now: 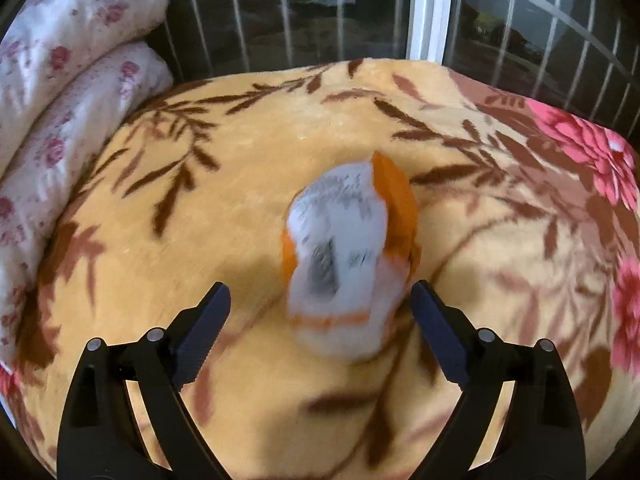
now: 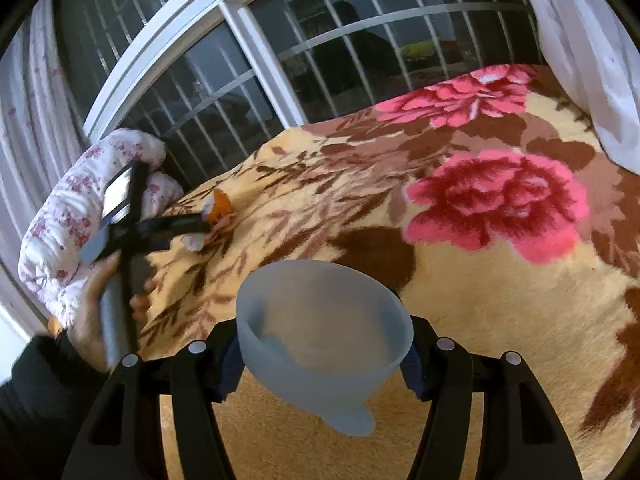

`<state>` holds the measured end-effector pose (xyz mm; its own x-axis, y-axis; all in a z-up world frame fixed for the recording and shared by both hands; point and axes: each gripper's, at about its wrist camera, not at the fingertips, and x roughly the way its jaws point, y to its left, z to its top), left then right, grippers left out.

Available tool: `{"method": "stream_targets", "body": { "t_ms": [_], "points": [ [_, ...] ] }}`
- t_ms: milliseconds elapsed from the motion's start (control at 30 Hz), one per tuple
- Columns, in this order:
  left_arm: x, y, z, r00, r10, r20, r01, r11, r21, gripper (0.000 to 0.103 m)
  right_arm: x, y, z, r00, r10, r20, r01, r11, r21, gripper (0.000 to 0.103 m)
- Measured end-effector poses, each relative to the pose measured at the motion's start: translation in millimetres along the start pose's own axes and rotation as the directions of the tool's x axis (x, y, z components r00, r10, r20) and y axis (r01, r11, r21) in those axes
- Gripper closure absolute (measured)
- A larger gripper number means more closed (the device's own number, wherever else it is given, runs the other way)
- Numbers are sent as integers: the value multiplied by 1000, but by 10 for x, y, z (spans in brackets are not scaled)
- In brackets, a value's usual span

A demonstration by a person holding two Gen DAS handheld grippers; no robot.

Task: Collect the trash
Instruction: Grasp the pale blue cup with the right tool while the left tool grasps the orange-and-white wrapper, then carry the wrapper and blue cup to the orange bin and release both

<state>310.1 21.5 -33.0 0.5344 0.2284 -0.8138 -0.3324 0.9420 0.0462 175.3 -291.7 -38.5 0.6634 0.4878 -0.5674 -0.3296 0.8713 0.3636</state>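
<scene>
A crumpled white and orange wrapper (image 1: 344, 252) lies on the yellow floral blanket (image 1: 240, 184). My left gripper (image 1: 320, 300) is open, its two fingers on either side of the wrapper's near end, not closed on it. The right wrist view shows the same wrapper (image 2: 218, 210) far left with the left gripper (image 2: 200, 222) at it. My right gripper (image 2: 324, 356) is shut on a translucent grey plastic bowl (image 2: 324, 336), held tilted above the blanket; the bowl looks empty.
A rolled white quilt with pink flowers (image 1: 60, 120) lies at the left edge of the bed. A barred window (image 1: 320, 12) runs behind the bed. A white curtain (image 2: 592, 52) hangs at the far right. The blanket (image 2: 460, 280) covers the whole bed.
</scene>
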Motion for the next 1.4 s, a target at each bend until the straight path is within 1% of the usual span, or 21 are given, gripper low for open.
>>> {"method": "stream_targets", "body": {
  "t_ms": [133, 200, 233, 267, 300, 333, 367, 433, 467, 500, 600, 700, 867, 967, 1033, 1133, 1167, 1267, 1333, 1400],
  "points": [
    [268, -42, 130, 998, 50, -25, -50, 998, -27, 14, 24, 41, -13, 1000, -1, -12, 1, 1000, -17, 42],
    [331, -15, 142, 999, 45, -12, -46, 997, -65, 15, 45, 47, -20, 1000, -5, -19, 5, 1000, -16, 41],
    [333, 0, 137, 999, 32, 6, -32, 996, -85, 26, 50, 39, -27, 1000, -6, -23, 5, 1000, -14, 41],
    [322, -3, 127, 1000, 2, 18, -1, 996, -86, 43, 61, 33, -29, 1000, -7, -27, 7, 1000, -11, 42],
    [308, -19, 122, 1000, -6, 22, 8, 997, -78, 44, 69, 24, -31, 999, -9, -32, 9, 1000, -6, 42],
    [286, -32, 117, 999, -3, 33, 6, 998, -68, 55, 74, 13, -34, 999, -11, -35, 11, 1000, 1, 42],
    [262, -41, 108, 999, -15, 41, 18, 998, -58, 60, 77, 3, -35, 999, -13, -37, 14, 1000, 8, 42],
    [194, -21, 80, 999, -23, 48, 25, 998, -54, 63, 72, -15, -36, 999, -21, -34, 21, 1000, 20, 42],
    [151, 3, 59, 998, -44, 47, 46, 997, -60, 63, 61, -14, -32, 999, -25, -30, 26, 999, 22, 42],
    [65, 42, 10, 996, -80, 51, 83, 994, -66, 63, 51, -15, -31, 999, -28, -25, 29, 999, 21, 42],
    [-212, 82, -145, 989, -115, 87, 119, 992, -36, 64, 6, 12, -36, 999, -39, -8, 39, 999, 10, 42],
    [-679, 104, -472, 978, -162, 128, 159, 987, 30, 64, -50, 58, -50, 999, -45, 12, 46, 999, -11, 42],
    [-1305, 219, -1014, 964, -214, 161, 204, 976, 76, 64, -204, 197, -156, 998, -40, 47, 43, 997, -68, 42],
    [-1640, 293, -1367, 955, -224, 192, 206, 972, 109, 63, -368, 324, -289, 997, -56, 57, 62, 992, -112, 42],
    [-1841, 338, -1620, 950, -229, 213, 202, 969, 142, 63, -537, 419, -427, 997, -51, 53, 58, 990, -132, 42],
    [-2065, 368, -1962, 942, -239, 237, 193, 960, 200, 63, -851, 572, -670, 1000, -4, 23, 7, 986, -168, 42],
    [-2130, 376, -2071, 937, -251, 241, 200, 955, 219, 63, -930, 614, -723, 1000, -2, 20, 5, 983, -184, 42],
    [-2318, 398, -2429, 923, -296, 244, 230, 936, 265, 63, -1267, 770, -939, 1000, 9, 7, -8, 970, -241, 42],
    [-2410, 401, -2654, 914, -333, 233, 261, 920, 292, 63, -1458, 854, -1076, 1000, 27, -12, -29, 963, -268, 42],
    [-2476, 403, -2860, 909, -354, 221, 276, 907, 317, 63, -1625, 922, -1220, 999, 33, -31, -41, 954, -296, 42]
  ]
}}
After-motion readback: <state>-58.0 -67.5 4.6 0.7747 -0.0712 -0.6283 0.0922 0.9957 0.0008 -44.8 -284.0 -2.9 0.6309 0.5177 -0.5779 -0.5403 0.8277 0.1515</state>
